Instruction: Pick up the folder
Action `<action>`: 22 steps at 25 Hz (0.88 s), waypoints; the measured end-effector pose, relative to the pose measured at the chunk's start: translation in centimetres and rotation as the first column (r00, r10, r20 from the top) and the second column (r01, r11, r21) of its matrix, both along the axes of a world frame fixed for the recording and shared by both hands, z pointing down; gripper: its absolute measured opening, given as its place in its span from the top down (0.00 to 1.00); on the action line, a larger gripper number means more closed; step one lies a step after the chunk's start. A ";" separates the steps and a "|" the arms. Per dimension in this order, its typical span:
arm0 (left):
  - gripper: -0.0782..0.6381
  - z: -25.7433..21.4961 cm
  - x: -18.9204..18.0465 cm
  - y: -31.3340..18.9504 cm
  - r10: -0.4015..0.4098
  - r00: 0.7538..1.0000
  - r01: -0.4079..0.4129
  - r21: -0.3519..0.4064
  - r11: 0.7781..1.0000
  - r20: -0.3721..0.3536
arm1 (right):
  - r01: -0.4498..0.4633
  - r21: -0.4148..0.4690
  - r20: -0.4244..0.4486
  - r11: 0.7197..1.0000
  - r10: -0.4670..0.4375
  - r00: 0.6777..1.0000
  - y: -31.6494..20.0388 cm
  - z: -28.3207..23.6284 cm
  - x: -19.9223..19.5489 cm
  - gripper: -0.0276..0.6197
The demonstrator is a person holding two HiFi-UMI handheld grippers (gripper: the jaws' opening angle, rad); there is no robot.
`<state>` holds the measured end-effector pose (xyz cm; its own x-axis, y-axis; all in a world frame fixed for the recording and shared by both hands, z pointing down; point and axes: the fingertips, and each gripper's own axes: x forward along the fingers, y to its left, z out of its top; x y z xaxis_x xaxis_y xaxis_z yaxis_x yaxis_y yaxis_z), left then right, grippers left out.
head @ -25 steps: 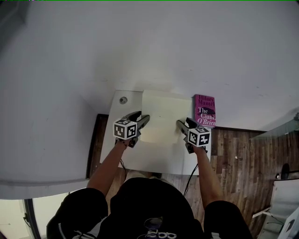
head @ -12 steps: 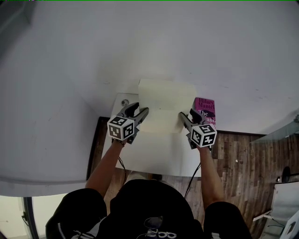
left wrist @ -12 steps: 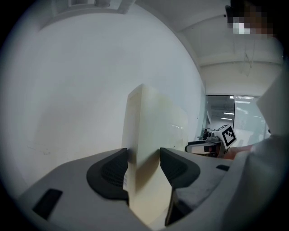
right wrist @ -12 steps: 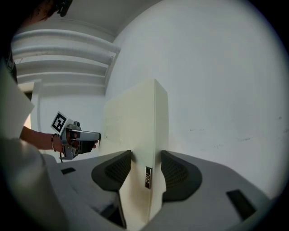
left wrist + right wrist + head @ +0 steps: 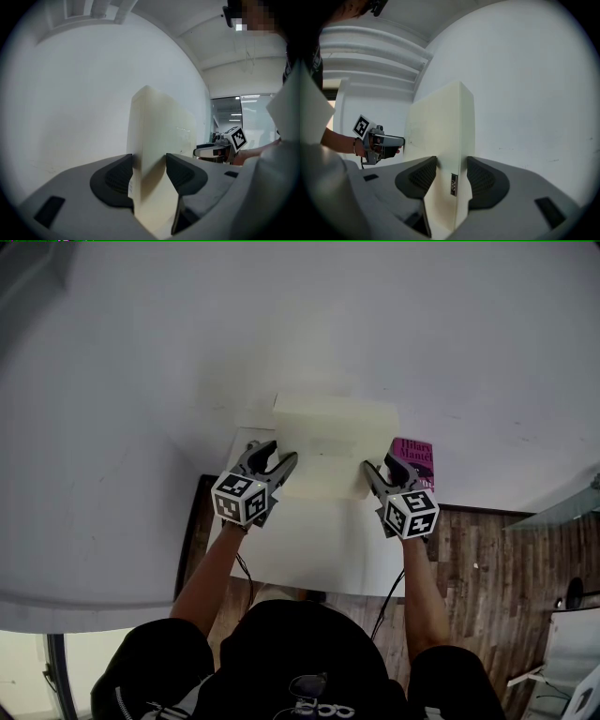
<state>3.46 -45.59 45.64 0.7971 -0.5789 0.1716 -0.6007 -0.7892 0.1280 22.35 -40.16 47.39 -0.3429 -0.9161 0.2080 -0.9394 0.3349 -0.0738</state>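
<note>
The cream folder (image 5: 333, 442) hangs in the air above the white table (image 5: 319, 554), lifted well off its top. My left gripper (image 5: 281, 468) is shut on the folder's left edge; in the left gripper view the thick cream folder (image 5: 161, 140) stands pressed between both pads. My right gripper (image 5: 375, 472) is shut on the folder's right edge, and the right gripper view has the folder (image 5: 440, 145) clamped between its dark pads, with a small label on its spine. Each gripper view shows the other gripper (image 5: 220, 149) (image 5: 379, 140) at the folder's far edge.
A magenta book (image 5: 413, 457) lies on the table's right far corner, partly hidden behind my right gripper. A white wall (image 5: 300, 324) rises just behind the table. Wooden floor (image 5: 487, 559) shows to the right, below the table's edge.
Both grippers have risen together with the folder, which now hangs higher, off the table and in front of the wall. The book is more hidden behind the right gripper.
</note>
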 end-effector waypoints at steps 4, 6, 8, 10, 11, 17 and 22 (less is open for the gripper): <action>0.56 -0.2 -0.3 -0.2 -0.002 1.000 0.002 0.002 1.000 -0.008 | 0.002 0.006 -0.006 1.000 -0.002 1.000 -0.1 -0.4 -0.3 0.62; 0.56 -0.2 -0.3 -0.3 -0.002 1.000 0.002 0.001 1.000 -0.012 | 0.003 0.010 -0.009 1.000 -0.003 1.000 -0.2 -0.6 -0.3 0.62; 0.56 -0.1 -0.4 -0.2 -0.003 1.000 0.003 0.001 1.000 -0.013 | 0.005 0.014 -0.013 1.000 -0.004 1.000 -0.2 -0.7 -0.3 0.62; 0.56 -0.2 -0.4 -0.2 -0.006 1.000 0.006 0.004 1.000 -0.014 | 0.006 0.015 -0.013 1.000 -0.006 1.000 -0.1 -0.8 -0.4 0.62; 0.56 -0.3 -0.4 -0.1 -0.007 1.000 0.007 0.005 1.000 -0.014 | 0.007 0.014 -0.012 1.000 -0.007 1.000 -0.1 -0.8 -0.4 0.62; 0.56 -0.3 -0.8 0.1 -0.008 1.000 0.008 0.002 1.000 -0.016 | 0.011 0.016 -0.006 1.000 -0.011 1.000 0.2 -0.9 -0.7 0.63; 0.56 0.0 -1.1 0.8 -0.009 1.000 0.009 -0.002 1.000 -0.018 | 0.014 0.013 -0.004 1.000 -0.014 1.000 0.8 -0.7 -1.0 0.63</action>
<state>2.31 -44.80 45.59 0.7948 -0.5858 0.1587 -0.6054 -0.7835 0.1400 21.33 -39.32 46.68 -0.3548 -0.9138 0.1976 -0.9349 0.3488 -0.0655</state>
